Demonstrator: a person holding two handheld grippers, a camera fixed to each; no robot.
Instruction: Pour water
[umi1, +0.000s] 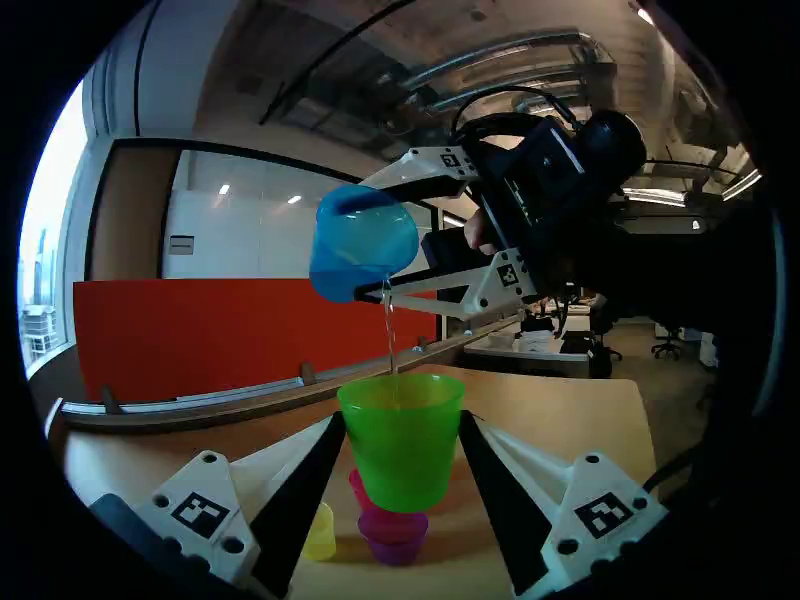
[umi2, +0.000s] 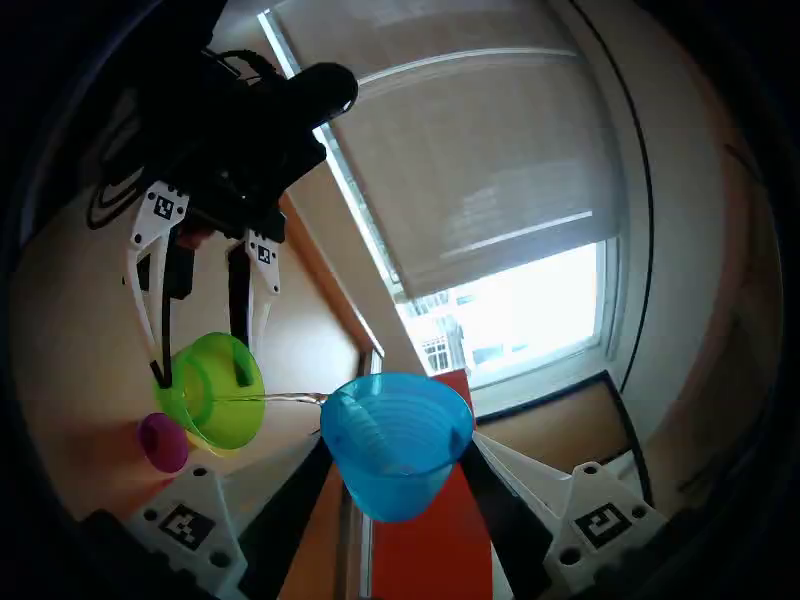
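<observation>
The light wooden table (umi1: 560, 410) carries 3 small cups set close together: a yellow cup (umi1: 320, 532), a pink cup (umi1: 358, 488) and a purple cup (umi1: 393, 537) just beside it.

**A:** left gripper view?
**B:** low over the surface (umi1: 560, 400), close behind the green cup (umi1: 402, 450), facing its far edge.
**A:** right gripper view?
**B:** rolled sideways, right behind the blue cup (umi2: 397, 440), facing the window (umi2: 520, 320). both cups shared.

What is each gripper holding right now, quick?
Left gripper: shut on the green cup, held upright.
Right gripper: shut on the blue cup, tipped, pouring water into the green cup.
</observation>
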